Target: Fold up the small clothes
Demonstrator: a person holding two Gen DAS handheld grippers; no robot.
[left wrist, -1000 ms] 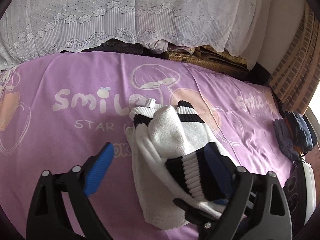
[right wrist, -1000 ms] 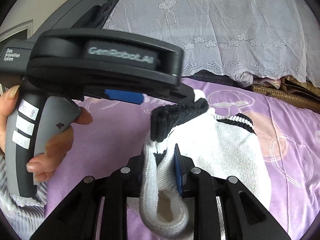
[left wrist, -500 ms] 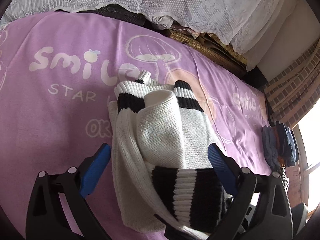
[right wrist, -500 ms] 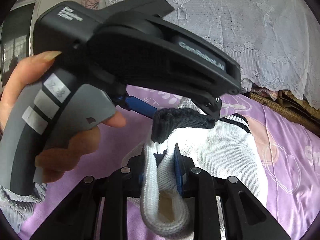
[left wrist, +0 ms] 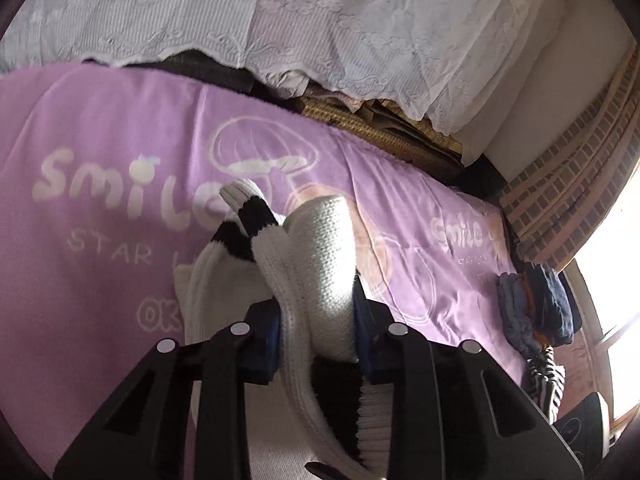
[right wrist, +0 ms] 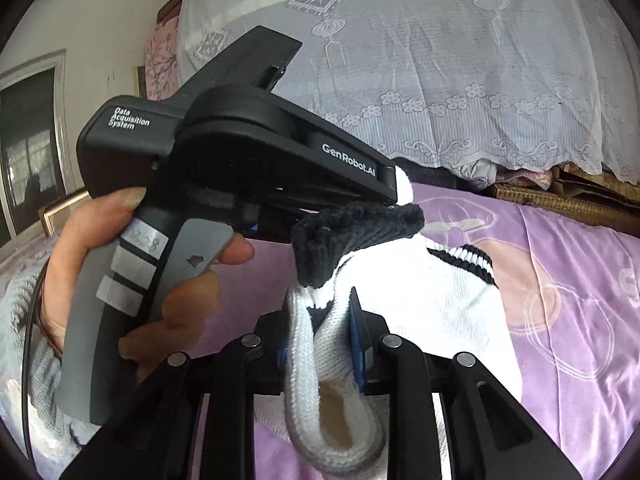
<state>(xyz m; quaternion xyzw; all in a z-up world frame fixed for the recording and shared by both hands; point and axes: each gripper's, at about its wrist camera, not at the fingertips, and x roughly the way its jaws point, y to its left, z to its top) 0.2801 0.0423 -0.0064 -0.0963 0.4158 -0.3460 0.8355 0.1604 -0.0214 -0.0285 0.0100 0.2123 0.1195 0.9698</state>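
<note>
A white knit garment with black stripes (left wrist: 320,264) lies bunched on the purple "smile" sheet (left wrist: 100,248). My left gripper (left wrist: 316,320) is shut on a thick fold of it, blue pads pressed on both sides. My right gripper (right wrist: 324,332) is shut on a white ribbed edge of the same garment (right wrist: 432,296). In the right wrist view the left gripper's black body (right wrist: 280,160) is held by a hand at the left, its tip at the garment's black cuff (right wrist: 352,232).
A pile of dark blue folded clothes (left wrist: 536,304) sits at the sheet's right edge, with a striped item below it. A white lace cover (left wrist: 280,20) hangs behind the sheet. A brick-pattern wall (left wrist: 572,184) stands at the right.
My left gripper was open around the garment and has closed on a fold of it. The garment is now bunched and lifted. My right gripper has kept its hold.
</note>
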